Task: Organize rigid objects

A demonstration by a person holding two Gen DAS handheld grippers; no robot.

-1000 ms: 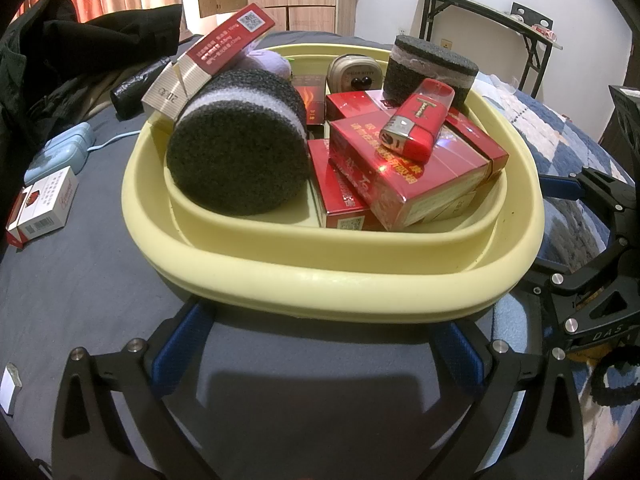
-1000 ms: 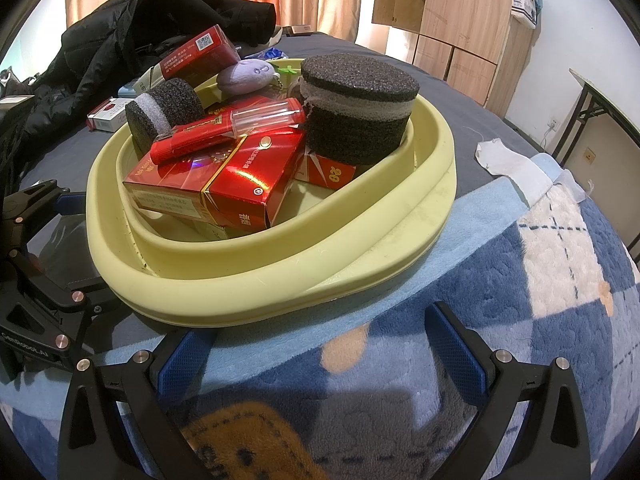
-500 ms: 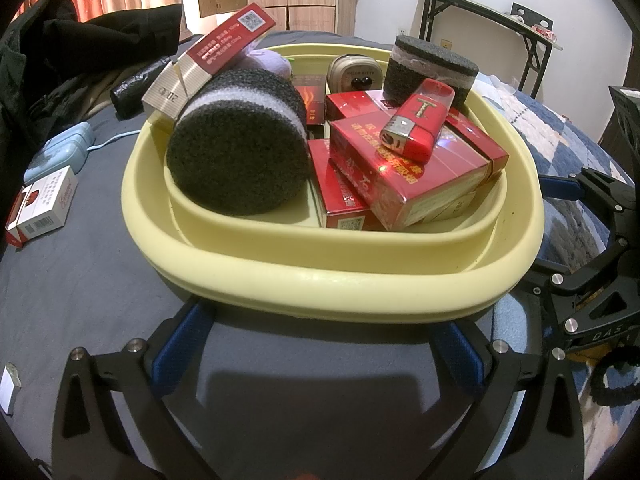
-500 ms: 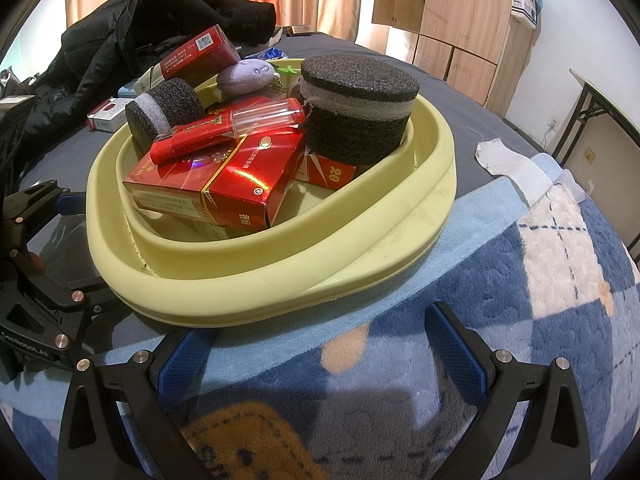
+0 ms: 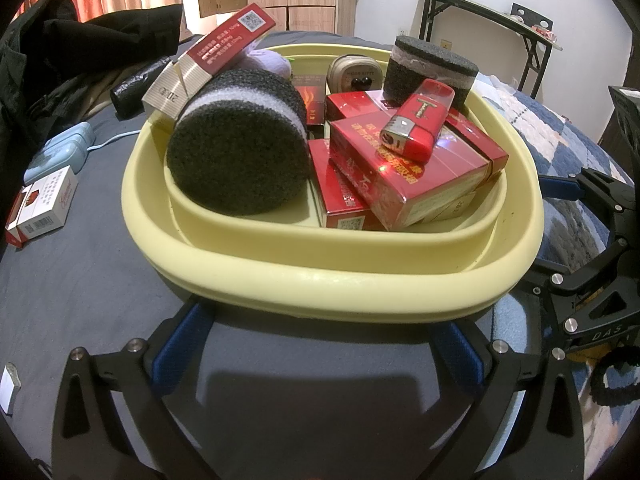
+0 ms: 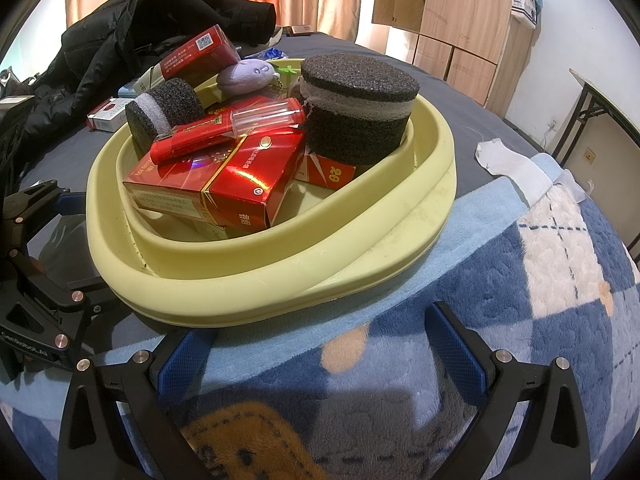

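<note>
A pale yellow basin [image 5: 332,284] [image 6: 280,284] sits on the bed. It holds several red cigarette packs [image 5: 404,172] [image 6: 240,184], a red lighter [image 5: 418,126] [image 6: 224,128], two dark foam rolls [image 5: 240,152] [image 6: 356,112], a purple plush [image 6: 250,74] and a small beige case [image 5: 354,76]. My left gripper [image 5: 316,352] is open and empty, its blue fingertips just short of the basin's near rim. My right gripper [image 6: 320,348] is open and empty at the basin's other side, above the blue blanket.
A white cigarette pack [image 5: 40,208] and a light blue case [image 5: 60,156] lie left of the basin. A black jacket [image 6: 132,36] is piled behind. A white sock [image 6: 512,164] lies on the patterned blanket [image 6: 520,300]. A folding table [image 5: 492,20] stands by the wall.
</note>
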